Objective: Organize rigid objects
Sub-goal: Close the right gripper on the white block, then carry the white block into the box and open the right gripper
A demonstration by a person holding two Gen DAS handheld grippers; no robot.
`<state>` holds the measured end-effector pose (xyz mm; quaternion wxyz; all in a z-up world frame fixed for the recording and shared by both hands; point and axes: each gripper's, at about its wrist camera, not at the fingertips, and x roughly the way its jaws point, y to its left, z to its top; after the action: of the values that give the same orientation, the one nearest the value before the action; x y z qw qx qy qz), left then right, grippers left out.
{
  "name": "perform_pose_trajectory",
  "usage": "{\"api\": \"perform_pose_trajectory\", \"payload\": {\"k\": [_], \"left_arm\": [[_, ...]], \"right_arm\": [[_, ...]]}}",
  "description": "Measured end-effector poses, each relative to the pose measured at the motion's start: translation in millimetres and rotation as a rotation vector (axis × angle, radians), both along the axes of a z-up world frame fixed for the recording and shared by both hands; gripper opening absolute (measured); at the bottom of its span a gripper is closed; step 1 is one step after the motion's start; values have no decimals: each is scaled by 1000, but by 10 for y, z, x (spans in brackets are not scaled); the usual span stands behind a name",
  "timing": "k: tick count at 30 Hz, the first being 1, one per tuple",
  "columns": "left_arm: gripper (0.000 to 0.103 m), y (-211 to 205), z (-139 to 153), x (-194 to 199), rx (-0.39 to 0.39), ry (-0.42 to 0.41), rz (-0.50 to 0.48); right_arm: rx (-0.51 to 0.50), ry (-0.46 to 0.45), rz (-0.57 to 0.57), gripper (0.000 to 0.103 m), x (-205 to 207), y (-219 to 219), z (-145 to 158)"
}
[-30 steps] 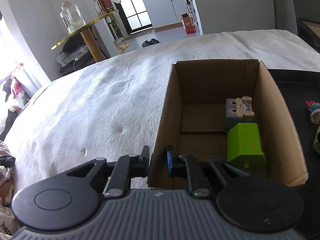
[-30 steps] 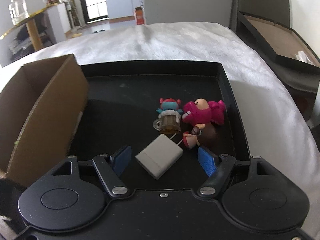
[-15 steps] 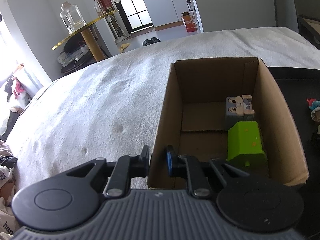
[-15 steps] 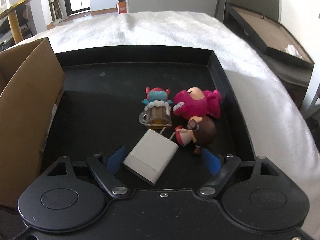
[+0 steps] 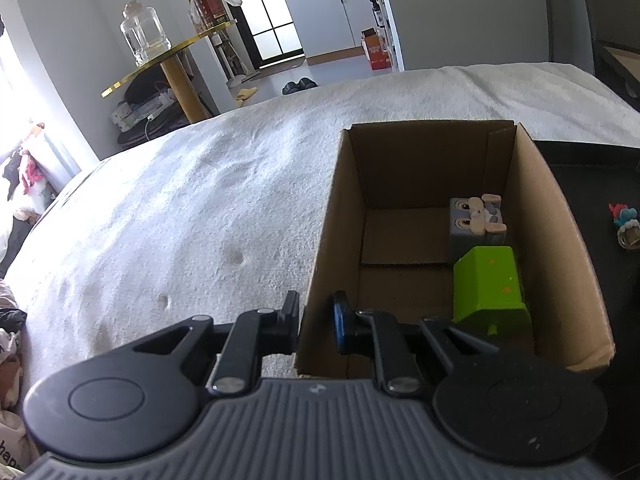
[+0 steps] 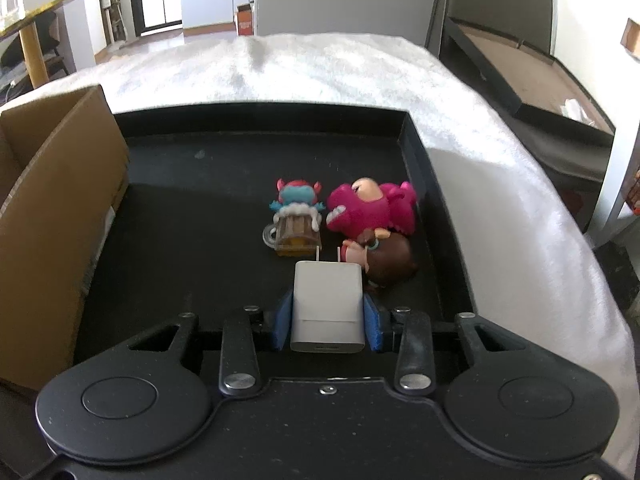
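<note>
A white fuzzy blanket (image 5: pixel 192 208) covers the bed and fills the middle of both views. On it, in the right wrist view, a black tray (image 6: pixel 416 148) takes up the centre of the frame, and a brown cardboard box (image 6: pixel 60 216) stands against its left edge. In the left wrist view the same box (image 5: pixel 560 216) sits right of centre with its top open. Inside it a green block (image 5: pixel 486 284) lies along the right wall, with a grey block with a cartoon face (image 5: pixel 476 220) touching its far end.

The left gripper (image 5: pixel 316 318) sits at the lower centre, its jaws pinching the box's near left wall, one finger outside and one inside. The right gripper (image 6: pixel 328 322) has just been closing, and its blue pads (image 6: pixel 282 324) now press both sides of a white charger (image 6: pixel 328 304), prongs pointing away.

Just beyond the prongs three small toys crowd together: a pink figurine (image 6: pixel 372 208), a brown-haired figurine (image 6: pixel 386 258) touching the charger's far right corner, and a mug-shaped figurine (image 6: pixel 296 218) with a teal and red creature on top.

In the upper left of the left wrist view a gold round table (image 5: pixel 168 60) holds a glass jar (image 5: pixel 144 38) and a red tin whose label is too small to read.
</note>
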<state>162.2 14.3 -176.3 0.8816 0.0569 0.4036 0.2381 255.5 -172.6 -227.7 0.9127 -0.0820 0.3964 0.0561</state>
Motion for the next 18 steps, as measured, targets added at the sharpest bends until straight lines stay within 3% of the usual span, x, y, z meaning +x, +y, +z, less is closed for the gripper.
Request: {"api": "perform_pose_trajectory", "payload": {"k": [18], "left_arm": [[13, 77, 30, -49, -47, -45, -23]], "right_arm": [[81, -137, 99, 36, -150, 297, 564]]}}
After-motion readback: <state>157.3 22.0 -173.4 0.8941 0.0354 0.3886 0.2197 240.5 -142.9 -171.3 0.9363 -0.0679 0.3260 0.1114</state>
